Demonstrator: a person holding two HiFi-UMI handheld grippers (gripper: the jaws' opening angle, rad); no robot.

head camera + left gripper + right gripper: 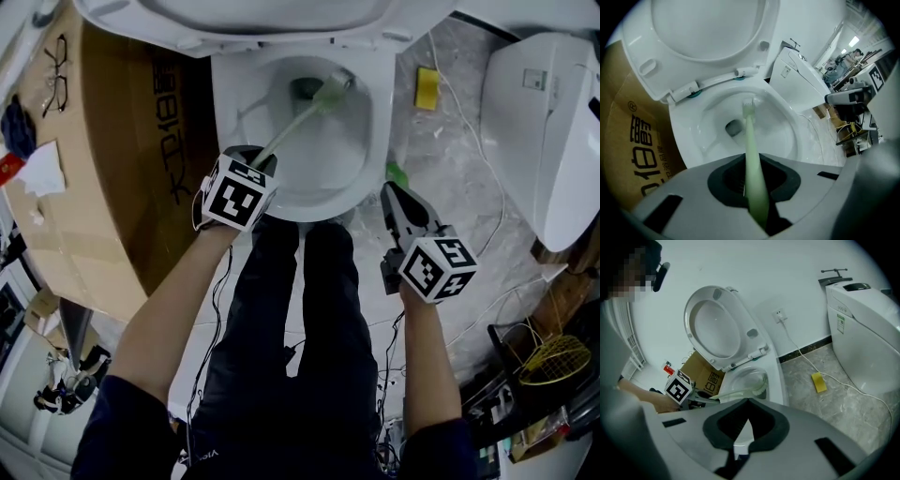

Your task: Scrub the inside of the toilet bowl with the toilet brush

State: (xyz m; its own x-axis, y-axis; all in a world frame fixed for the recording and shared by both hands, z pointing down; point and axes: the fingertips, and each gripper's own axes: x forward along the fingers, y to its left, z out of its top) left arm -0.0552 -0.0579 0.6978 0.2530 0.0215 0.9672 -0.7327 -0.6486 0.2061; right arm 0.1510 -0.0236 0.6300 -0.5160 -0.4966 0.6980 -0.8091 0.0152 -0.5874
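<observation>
While my left gripper (253,161) clamps the toilet brush (298,116), bristles at the back of the toilet bowl (367,155), I'd press firmly and circle under the rim, keeping my right gripper (397,201), jaws together on nothing, clear.

The raised lid (234,23) behind the toilet bowl (380,103) was cut off by the head view's top edge. The lower end of the toilet brush (291,127) handle, at the bowl's near rim, was hidden under the marker cube of the left gripper (255,157). The second toilet (539,122), right of the bowl, was cut off by the right edge. The print on the cardboard box (112,187), left of the bowl, was cut short in the left gripper view. In the right gripper view, the bowl's front was hidden behind the right gripper (748,401), and the brush head sat partly behind the bowl's rim. A distant person (856,53), far right of the bowl, was too small to make out.
</observation>
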